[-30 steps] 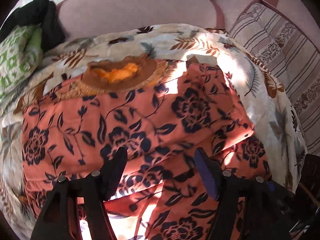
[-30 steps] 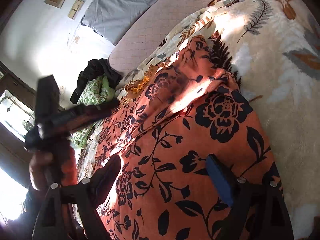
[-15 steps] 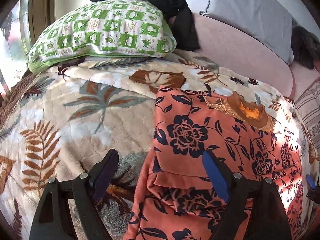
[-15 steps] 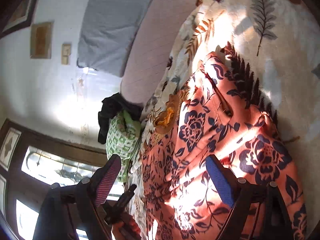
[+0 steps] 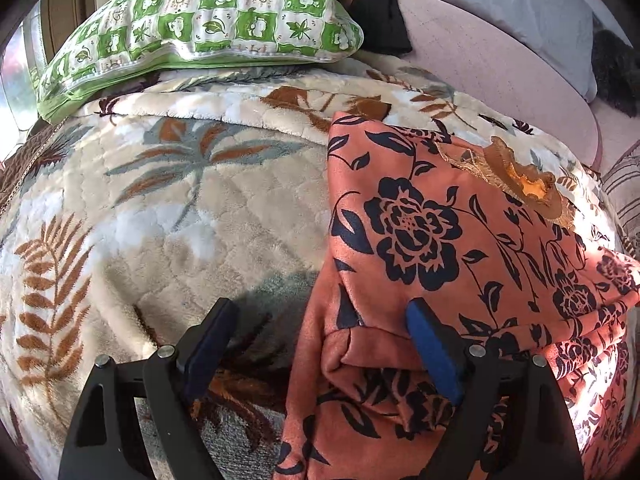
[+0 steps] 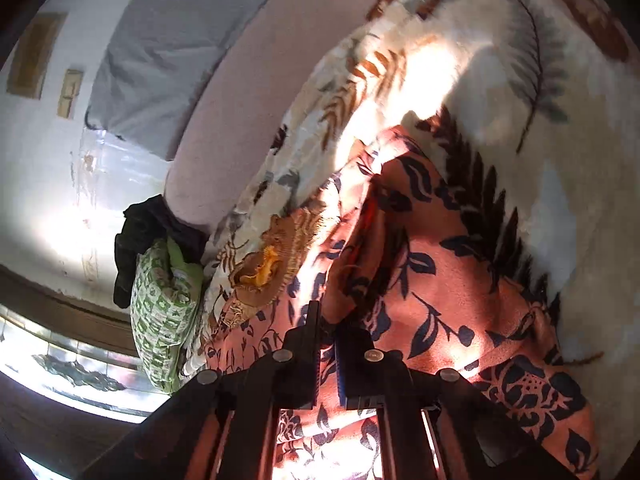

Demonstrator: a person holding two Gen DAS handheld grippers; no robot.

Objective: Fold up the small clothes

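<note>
Two grippers on one garment. Right gripper [image 6: 328, 320]: clenched, jaws just brought together, seemingly pinching a raised ridge of the salmon-orange fabric garment with dark navy flower print [image 6: 440, 300]; cloth drawn up toward the tips, contact itself hard to make out between the dark pads. Left gripper [image 5: 320, 308]: released, jaws just opened wide, straddling the garment's near side edge, one blue pad over the cloth, the other over the bedding, nothing pinched.

Garment lying mostly spread, brown embroidered neckline patch [image 5: 520, 184] at the far end, facing up. Near end bunched, with one turned-over layer and a soft crease beside the left gripper. Sunlit wrinkles across the side nearer the right gripper.

Underneath: cream plush blanket with rust and grey leaf pattern [image 5: 180, 220], carrying the whole garment. Beyond it, green-and-white checked pillow [image 5: 208, 20] with a black cloth [image 5: 380, 12] behind, both well apart from the work.

Assessment: early stage. Laid out and partly gathered, no clean fold completed. Outstanding: second edge to be gripped on the left, side brought across, creases smoothed, then at least one further fold down to a compact stack. No finished pile anywhere in view.
</note>
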